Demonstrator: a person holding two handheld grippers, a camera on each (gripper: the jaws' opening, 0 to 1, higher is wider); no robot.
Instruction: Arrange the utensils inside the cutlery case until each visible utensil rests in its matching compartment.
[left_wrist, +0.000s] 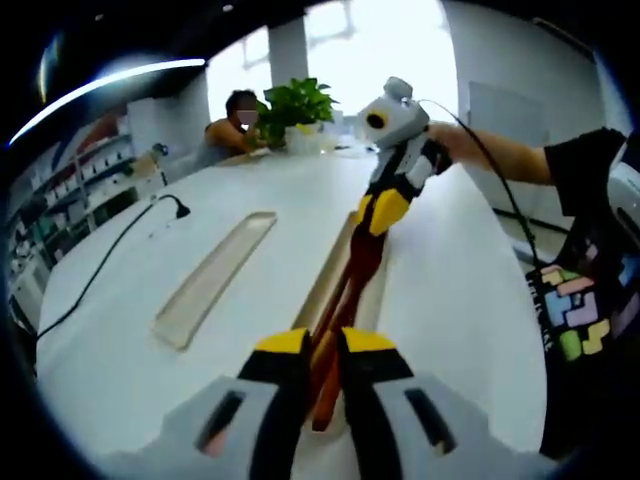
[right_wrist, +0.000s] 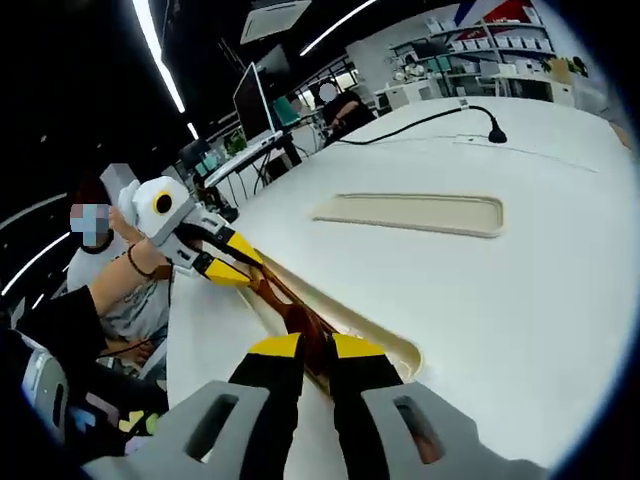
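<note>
- Left gripper view: the left gripper (left_wrist: 322, 345) rises from the bottom edge, its yellow-tipped jaws drawn narrow and pinching the near end of a reddish-brown utensil (left_wrist: 345, 300).
- The utensil runs away from the camera along a long, shallow cutlery case (left_wrist: 330, 275) on the white table (left_wrist: 450, 290); whether it lies down in the case or is lifted just above it cannot be told.
- At the utensil's far end the right gripper (left_wrist: 380, 212) reaches in from the right — its yellow jaws are narrow and look to be clamped on that end (the contact itself is blurred).
- A second, pale tray (left_wrist: 215, 278) lies to the left of the case, apart from it; a black cable (left_wrist: 120, 245) trails across the table beyond it.
- Further back stands a potted plant (left_wrist: 297, 105), with a seated person (left_wrist: 232, 135) beside it.
- Right gripper view: the right gripper (right_wrist: 315, 350) comes up from the bottom, jaws narrow and gripping the near end of the same utensil (right_wrist: 295, 320).
- The utensil sits along the cutlery case (right_wrist: 385, 335) — its other end is met by the left gripper (right_wrist: 232, 262), entering from the left with jaws nearly together.
- The pale tray (right_wrist: 415, 213) lies further out on the table (right_wrist: 520, 300), well apart from the case, with the cable (right_wrist: 430, 118) beyond.
</note>
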